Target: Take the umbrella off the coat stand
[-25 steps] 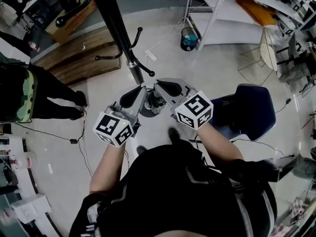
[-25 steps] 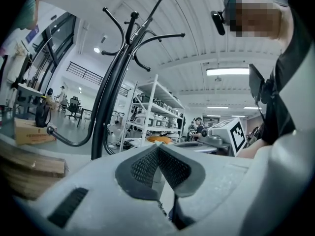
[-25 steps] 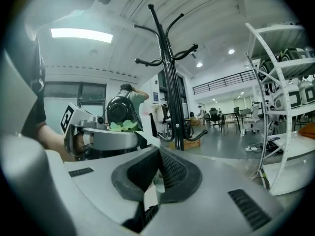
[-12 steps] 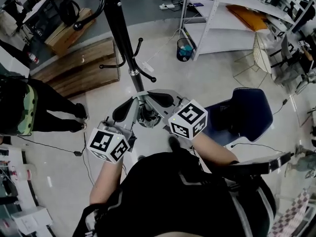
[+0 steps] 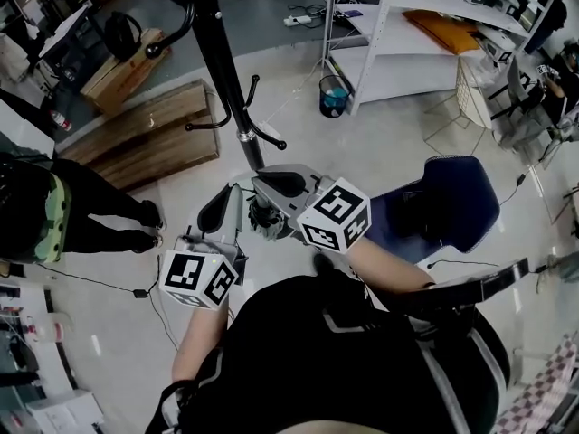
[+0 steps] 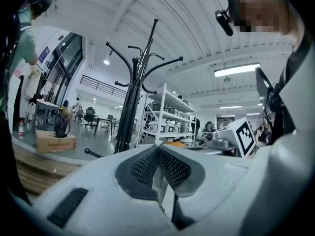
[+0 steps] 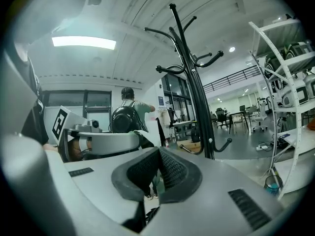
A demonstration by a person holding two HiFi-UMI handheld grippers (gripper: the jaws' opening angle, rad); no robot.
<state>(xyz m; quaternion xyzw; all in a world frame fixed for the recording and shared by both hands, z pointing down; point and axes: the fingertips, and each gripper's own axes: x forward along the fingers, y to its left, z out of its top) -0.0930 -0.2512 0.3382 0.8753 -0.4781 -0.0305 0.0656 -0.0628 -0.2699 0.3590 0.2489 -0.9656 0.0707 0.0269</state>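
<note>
The black coat stand (image 5: 222,52) rises from the floor just beyond my grippers, with curved hooks low on its pole; it also shows as a tall coat stand (image 6: 129,112) with bare upper arms, and the same coat stand (image 7: 194,97). I cannot make out an umbrella on it in any view. My left gripper (image 5: 217,208) is shut with nothing in it, held level a little left of the pole; its pads meet in the left gripper (image 6: 157,149) view. My right gripper (image 5: 271,184) is likewise shut and empty in front of the stand's base, the right gripper (image 7: 158,154) pads together.
A person (image 5: 54,197) in dark trousers stands at the left, beside a wooden platform (image 5: 145,125). White shelving (image 5: 407,34) and a blue bin (image 5: 333,95) are behind the stand. A navy chair (image 5: 452,202) sits at my right. Cables run over the floor.
Both grippers have risen; in the head view the left one drew back toward the lower left and the right one shifted left. The stand's upper arms have come into view.
</note>
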